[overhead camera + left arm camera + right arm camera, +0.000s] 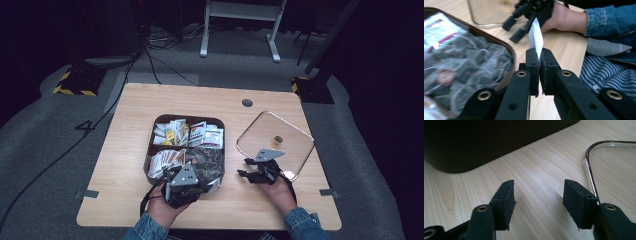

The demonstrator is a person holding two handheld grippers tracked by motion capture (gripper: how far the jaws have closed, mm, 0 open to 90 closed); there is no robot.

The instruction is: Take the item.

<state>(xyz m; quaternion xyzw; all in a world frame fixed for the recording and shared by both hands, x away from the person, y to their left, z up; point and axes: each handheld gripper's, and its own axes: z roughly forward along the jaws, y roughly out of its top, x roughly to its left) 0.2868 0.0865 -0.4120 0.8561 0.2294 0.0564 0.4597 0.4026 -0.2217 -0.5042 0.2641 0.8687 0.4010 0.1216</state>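
A brown divided tray (pixel 188 117) in the middle of the wooden table holds paper sachets (pixel 187 132) at the back and dark mesh tea bags (pixel 207 157) at the front right. My left gripper (pixel 202 187) is at the tray's front right corner, beside its rim. In the left gripper view it (pixel 540 53) is shut on a thin white sachet (pixel 535 37) that stands up between the jaws. My right gripper (pixel 244 168) rests low at the front left edge of a square glass plate (pixel 295 145). In its own view it (pixel 538 192) is open with nothing between the jaws.
A small yellow-brown object (pixel 277 139) lies on the glass plate. The tray's dark wall (pixel 486 140) is left of the right gripper and the plate's rim (pixel 589 162) is right of it. A round cable hole (pixel 247 103) is at the back.
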